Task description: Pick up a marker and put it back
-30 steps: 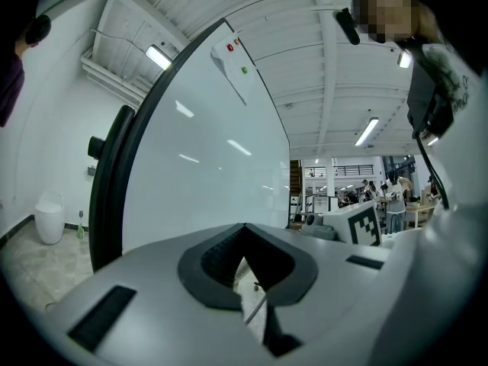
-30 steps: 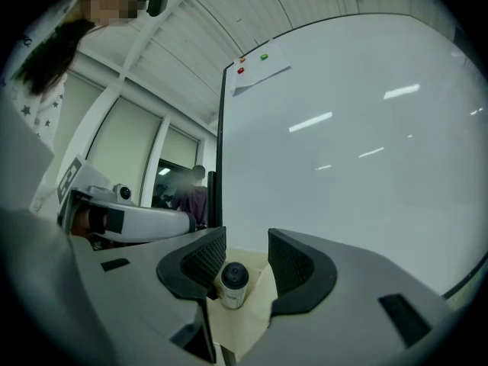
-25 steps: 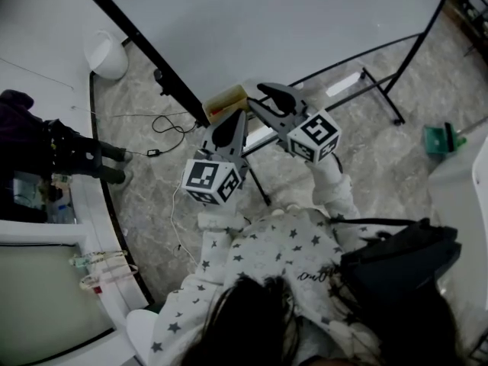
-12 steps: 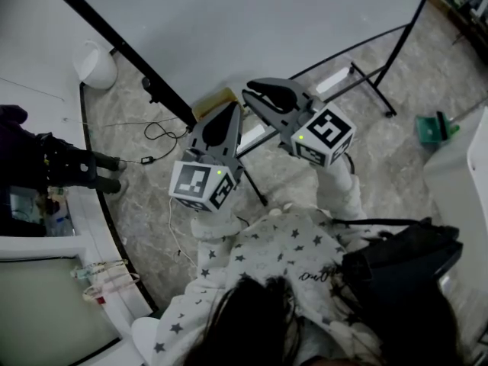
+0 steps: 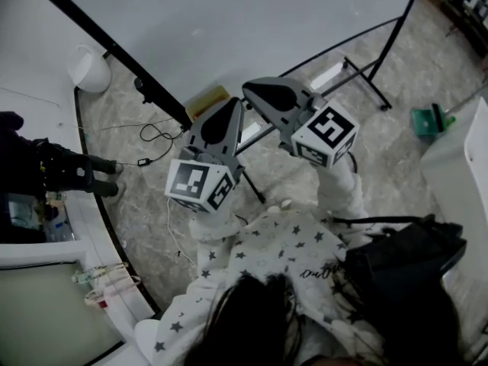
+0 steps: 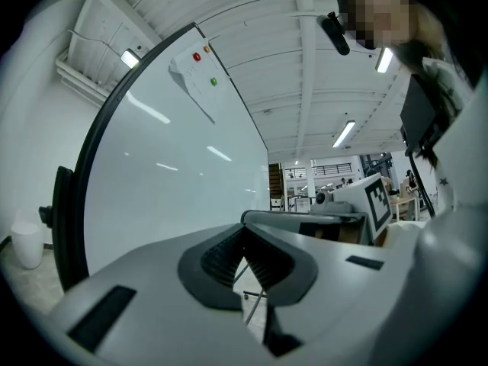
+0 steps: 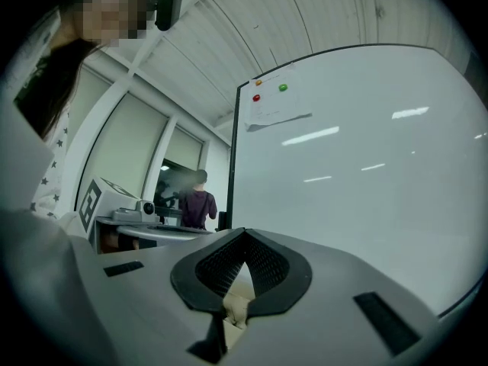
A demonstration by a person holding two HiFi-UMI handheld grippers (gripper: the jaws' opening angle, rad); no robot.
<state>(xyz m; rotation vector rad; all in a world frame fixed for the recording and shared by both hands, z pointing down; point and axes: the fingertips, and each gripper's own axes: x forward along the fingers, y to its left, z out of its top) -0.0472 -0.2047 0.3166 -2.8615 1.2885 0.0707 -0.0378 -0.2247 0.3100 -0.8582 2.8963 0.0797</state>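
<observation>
Both tools are held up side by side in front of a whiteboard (image 5: 252, 14), with their tips turned toward its lower edge. The left gripper (image 5: 232, 107) is seen with its jaws drawn together so that the ribbed pads meet at the tips, and nothing is clamped between them. The right gripper (image 5: 255, 91), just beside it and slightly nearer the board, is likewise fully closed and nothing is held by it. In the left gripper view the closed tips (image 6: 244, 231) are pointed along the board's face (image 6: 168, 166), and a sheet of paper (image 6: 200, 78) pinned with coloured magnets is seen high above them. In the right gripper view the same sheet (image 7: 276, 105) is seen above the meeting pads (image 7: 244, 235), with the board's surface (image 7: 366, 166) spread out to the right of them. A person in a dark top (image 7: 197, 204) is seen well beyond the right gripper, off to its left. A tan block (image 5: 207, 101) lies just beside the left gripper's tip, at the foot of the board. A marker cannot be made out in any view.
</observation>
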